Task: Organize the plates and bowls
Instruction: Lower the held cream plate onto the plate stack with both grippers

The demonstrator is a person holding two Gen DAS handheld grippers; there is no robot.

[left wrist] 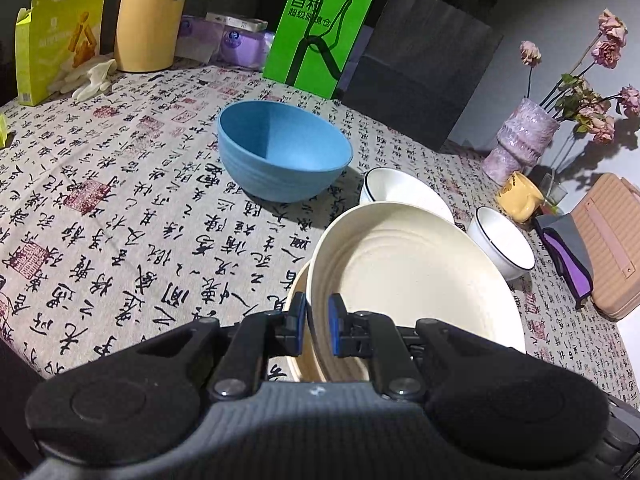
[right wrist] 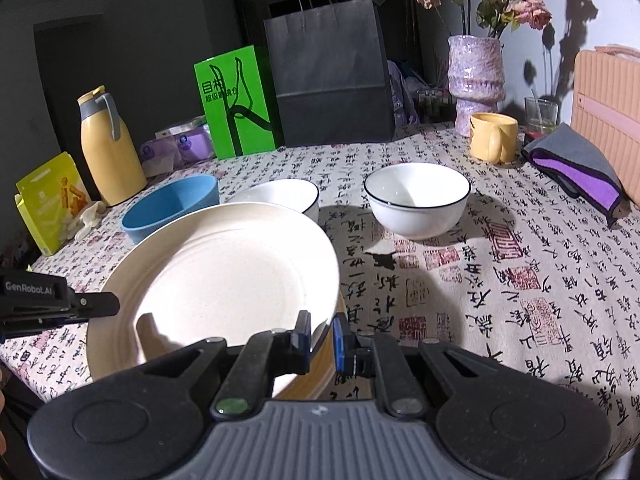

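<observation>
A cream plate (left wrist: 416,276) (right wrist: 224,280) is held at two sides of its rim. My left gripper (left wrist: 316,320) is shut on its near edge; it shows as a black arm (right wrist: 60,308) at the left of the right wrist view. My right gripper (right wrist: 322,336) is shut on the plate's right rim. The plate tilts just over a yellowish plate (left wrist: 300,360) (right wrist: 320,376) lying on the tablecloth; I cannot tell whether they touch. A blue bowl (left wrist: 280,148) (right wrist: 172,204) stands further back. Two white bowls with dark rims (left wrist: 400,192) (left wrist: 500,240) (right wrist: 280,196) (right wrist: 416,200) stand beyond the plate.
The table (right wrist: 520,280) has a calligraphy-print cloth. Along the back stand a yellow thermos (right wrist: 108,148), a green box (right wrist: 236,104), a black paper bag (right wrist: 332,76) and a vase of flowers (right wrist: 476,80). A yellow mug (right wrist: 492,136), a grey-purple cloth (right wrist: 576,168) and a pink case (right wrist: 608,112) are at right.
</observation>
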